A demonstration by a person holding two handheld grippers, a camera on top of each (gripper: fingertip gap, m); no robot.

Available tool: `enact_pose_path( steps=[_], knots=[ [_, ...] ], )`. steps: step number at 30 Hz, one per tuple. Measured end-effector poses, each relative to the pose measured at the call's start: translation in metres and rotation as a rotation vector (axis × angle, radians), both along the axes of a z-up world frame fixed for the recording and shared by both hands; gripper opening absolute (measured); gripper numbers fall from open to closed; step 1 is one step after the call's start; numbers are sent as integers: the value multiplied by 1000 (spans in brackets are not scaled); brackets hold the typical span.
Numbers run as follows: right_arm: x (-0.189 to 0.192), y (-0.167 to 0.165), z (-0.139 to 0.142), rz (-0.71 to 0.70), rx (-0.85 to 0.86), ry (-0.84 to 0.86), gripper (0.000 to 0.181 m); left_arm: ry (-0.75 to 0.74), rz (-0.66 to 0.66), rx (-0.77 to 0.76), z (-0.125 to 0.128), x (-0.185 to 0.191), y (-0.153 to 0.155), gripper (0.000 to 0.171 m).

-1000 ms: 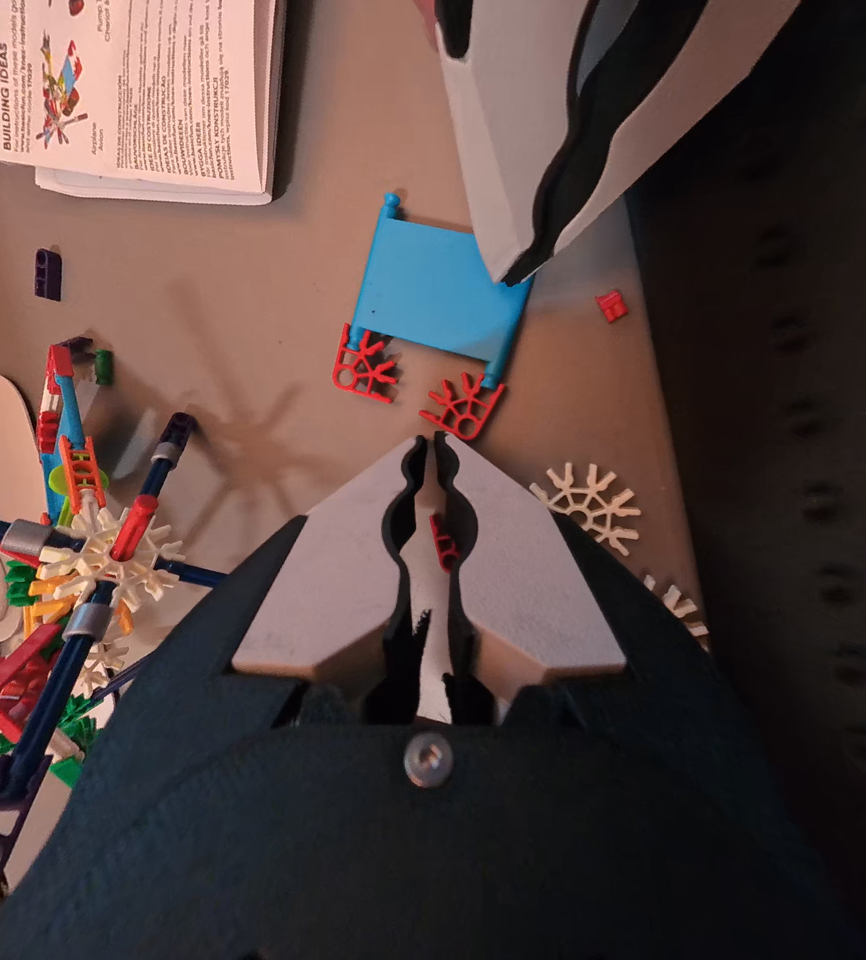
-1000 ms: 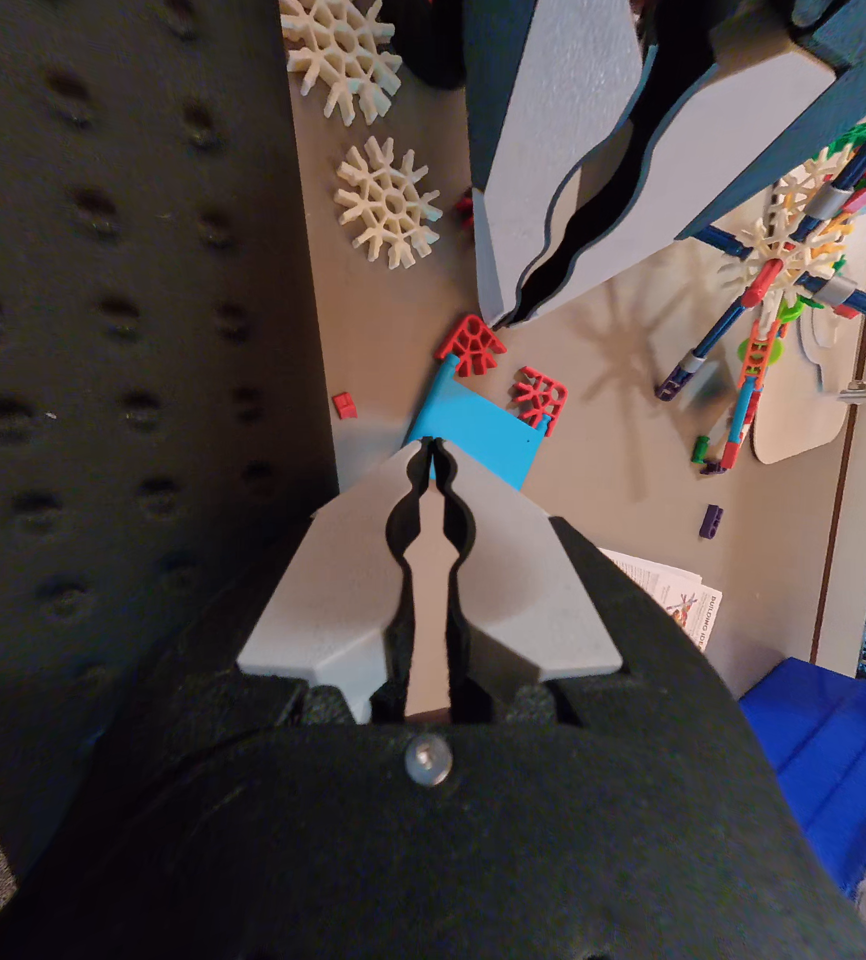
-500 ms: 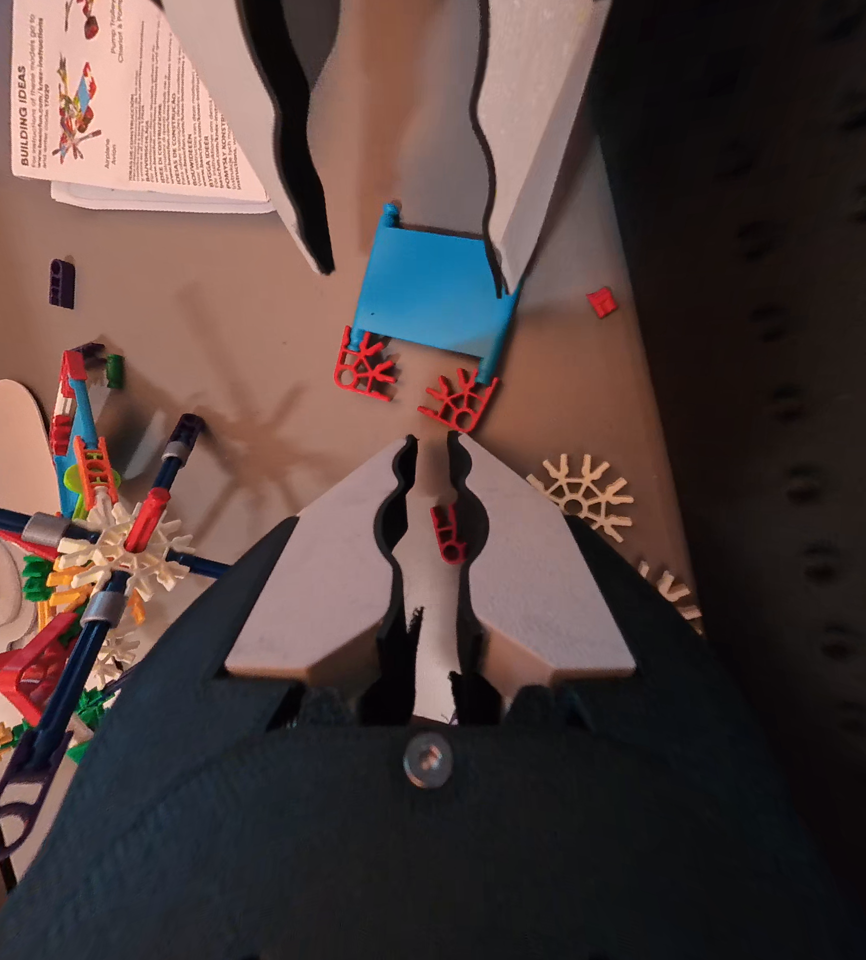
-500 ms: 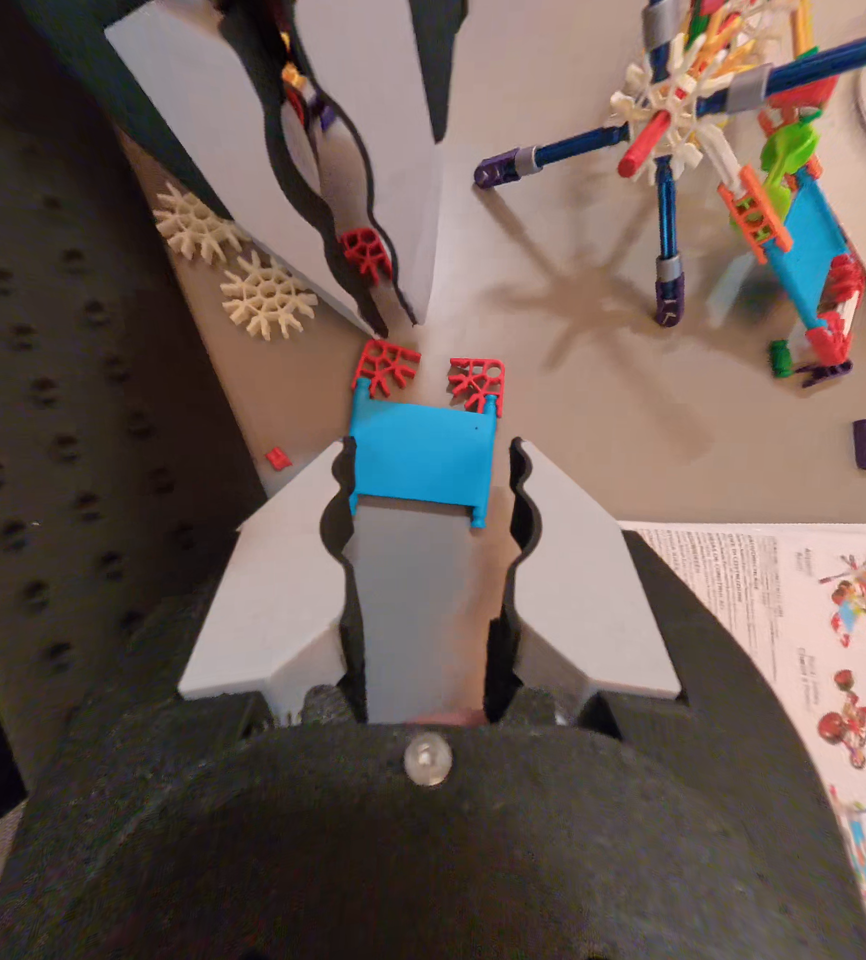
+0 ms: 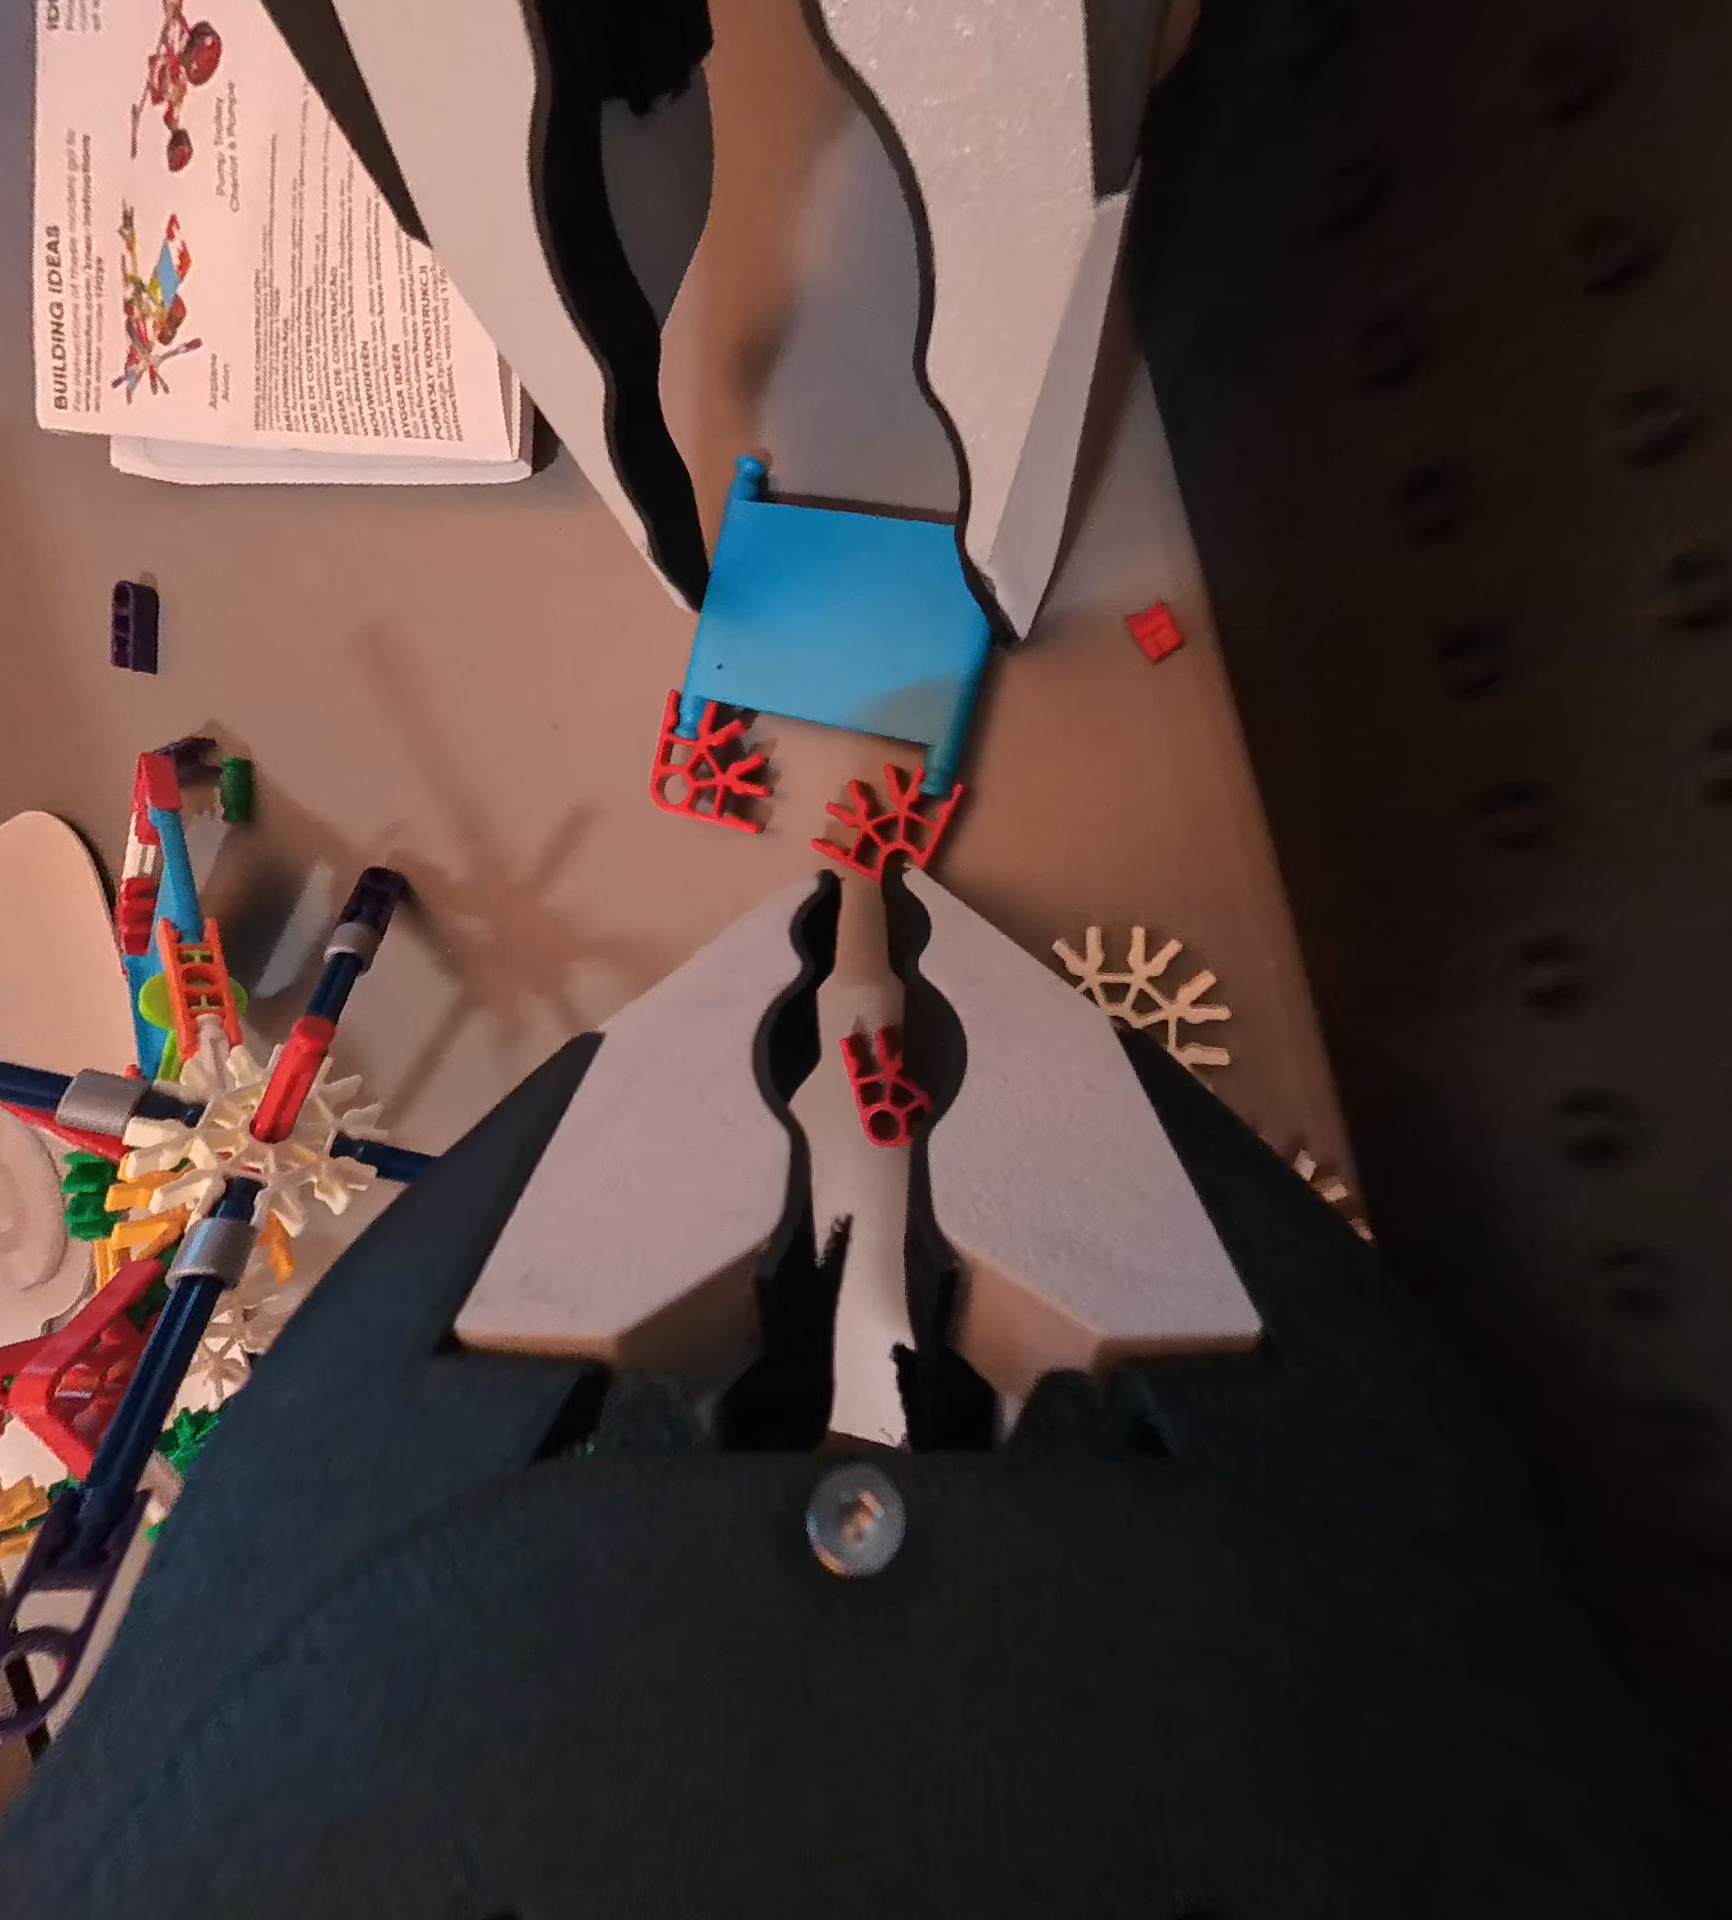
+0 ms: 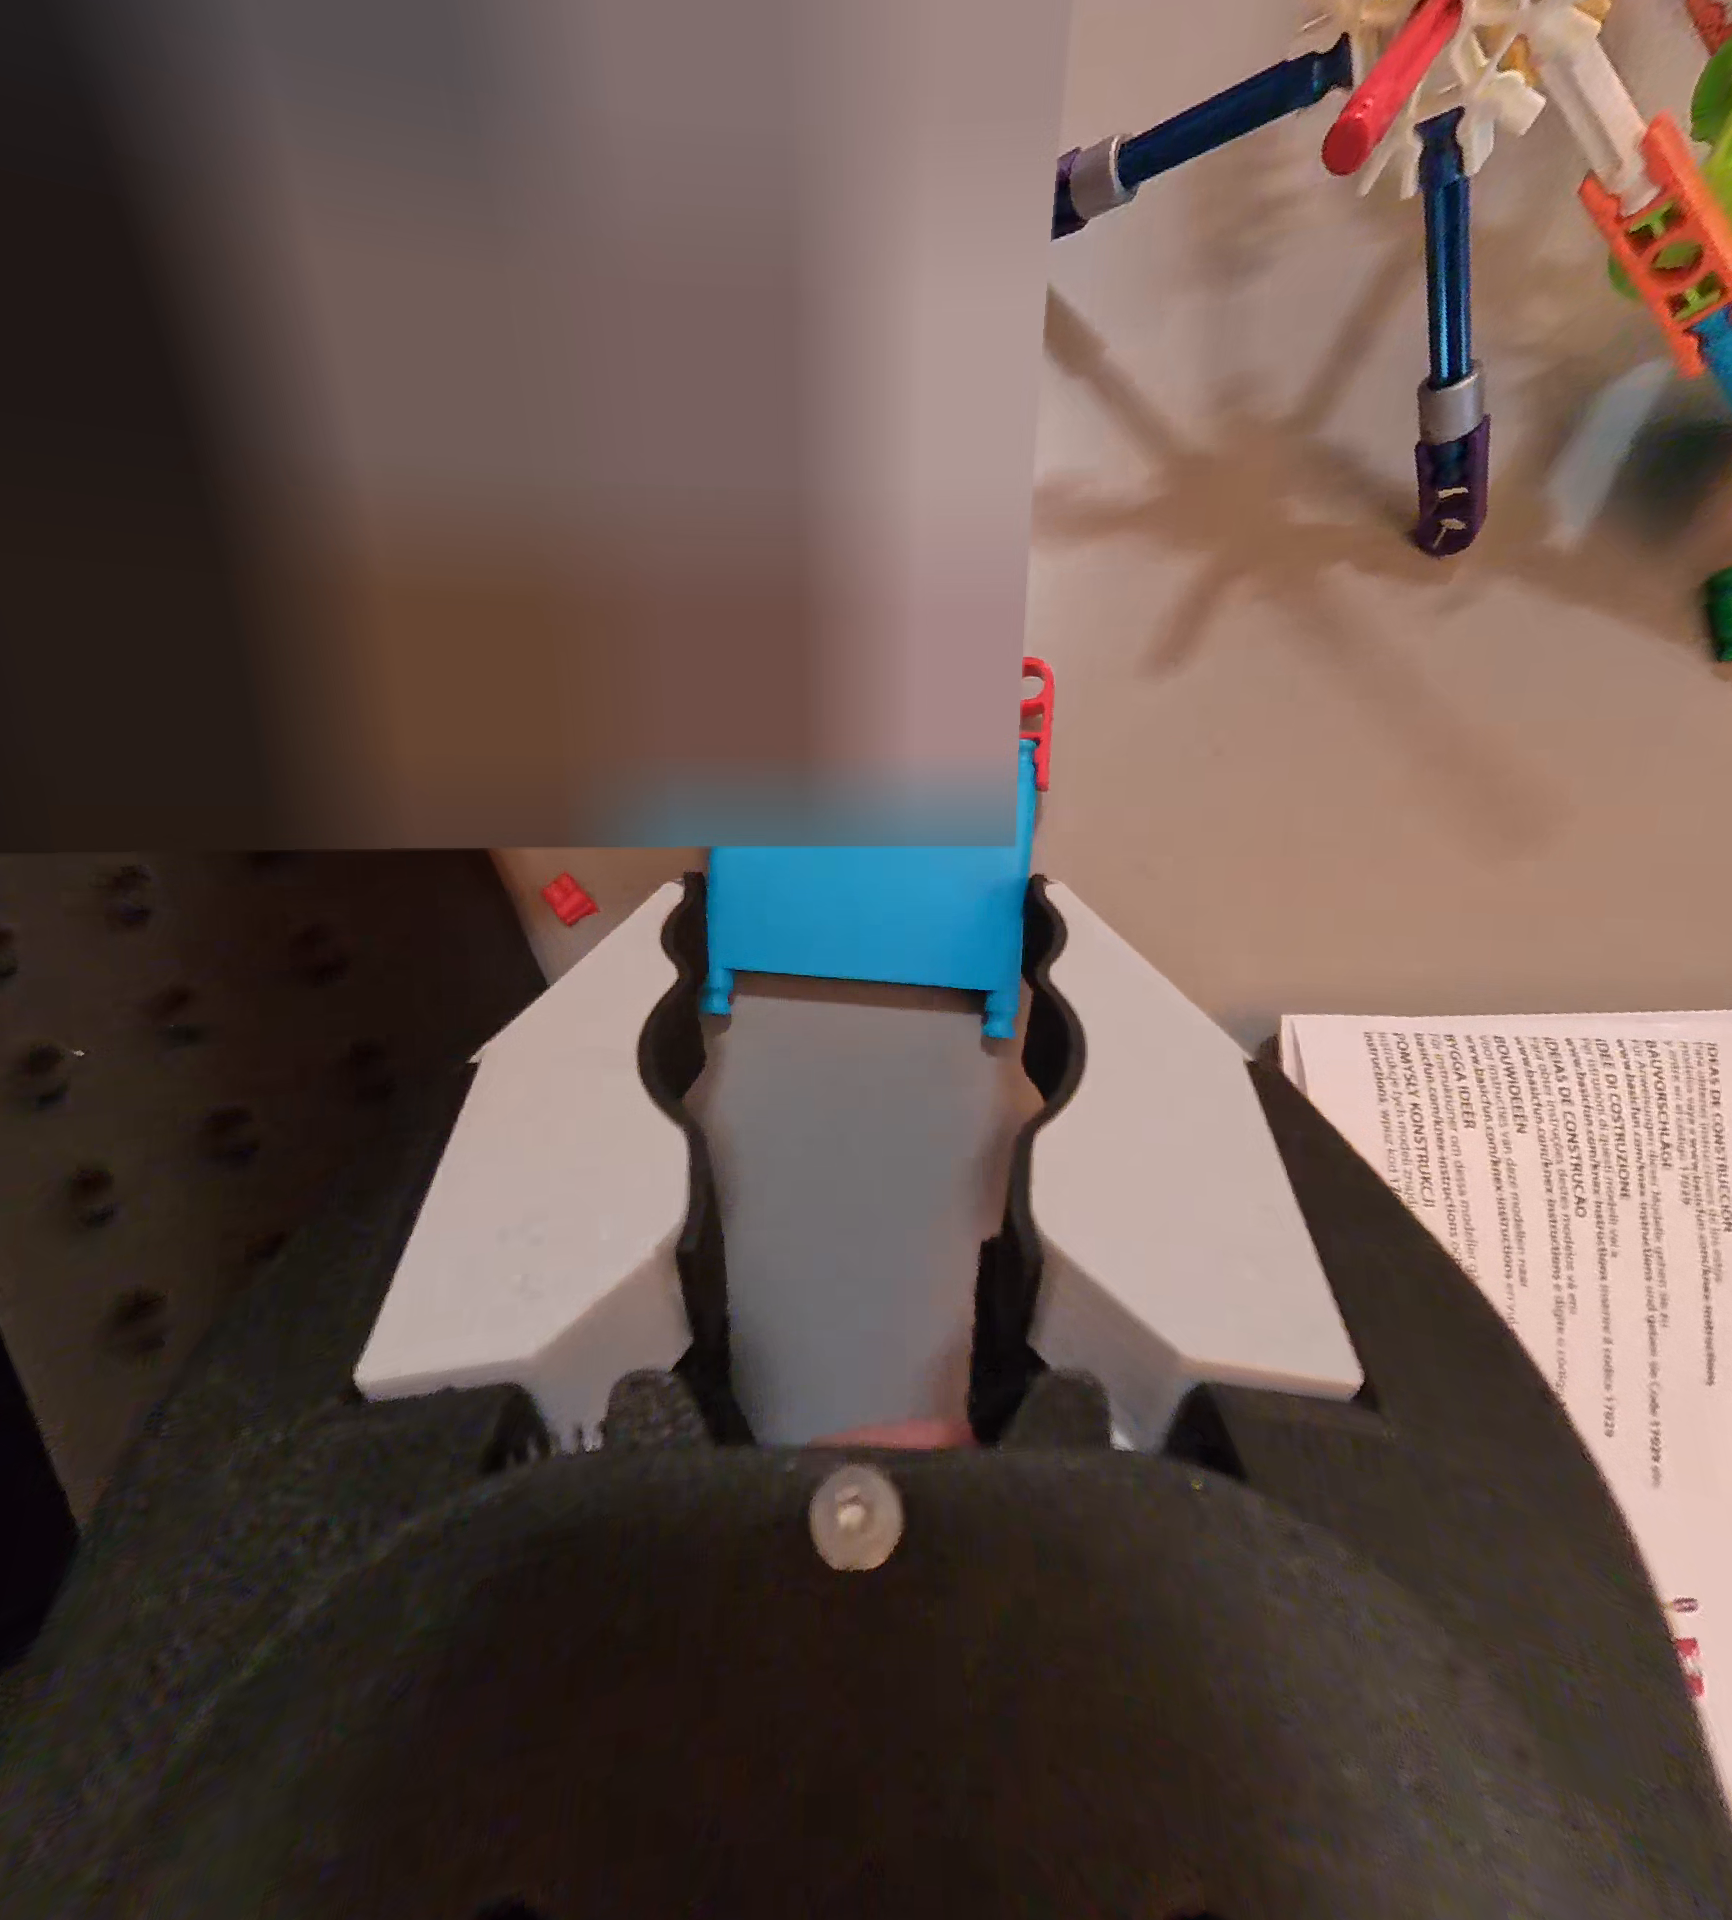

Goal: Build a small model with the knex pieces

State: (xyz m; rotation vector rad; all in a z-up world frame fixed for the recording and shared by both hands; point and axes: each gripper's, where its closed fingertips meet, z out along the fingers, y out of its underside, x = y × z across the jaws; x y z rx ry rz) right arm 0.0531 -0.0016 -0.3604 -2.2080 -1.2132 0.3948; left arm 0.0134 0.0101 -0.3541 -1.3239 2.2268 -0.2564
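Observation:
A blue square panel (image 5: 841, 623) lies flat on the tan table, with two red connectors (image 5: 706, 774) (image 5: 888, 826) on its near rod ends. My right gripper (image 6: 862, 888) is open and straddles the panel (image 6: 862, 925), one fingertip close beside each side edge. It also shows in the left wrist view (image 5: 846, 603). My left gripper (image 5: 857, 878) is a little open, its tips just short of the red connectors. A small red connector (image 5: 883, 1086) shows in the gap between its jaws, against the right jaw. I cannot tell if it is held.
An instruction booklet (image 5: 270, 260) lies at the far left. A colourful rod model (image 5: 218, 1122) stands to the left. White snowflake connectors (image 5: 1142, 997), a small red piece (image 5: 1153, 632) and a purple piece (image 5: 135, 623) lie loose. A dark perforated surface (image 5: 1568, 727) borders the table's right edge. Both grippers' tips are roughly 20 centimeters from the purple piece (image 5: 135, 623).
My right gripper has opened, swung round and moved onto the blue panel, so its fingers now flank it. My left gripper has opened slightly and stayed in place.

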Motion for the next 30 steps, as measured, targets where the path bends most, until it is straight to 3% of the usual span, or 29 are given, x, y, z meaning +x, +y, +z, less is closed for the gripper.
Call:
enact_pose_path(
  steps=[7, 9, 26, 30],
  knots=[
    [1, 1, 0, -17, -5, -3, 59, 10, -4, -18, -1, -1, -7, 1],
    [2, 2, 0, -25, -6, -2, 59, 31, -7, -31, -5, -3, -10, 13],
    [5, 4, 1, -39, -2, -48, 59, 25, 41, -37, -6, 3, -16, 9],
    [5, 7, 16, -40, 42, -8, 60, 18, 39, -47, -4, 1, -15, 17]
  ],
)
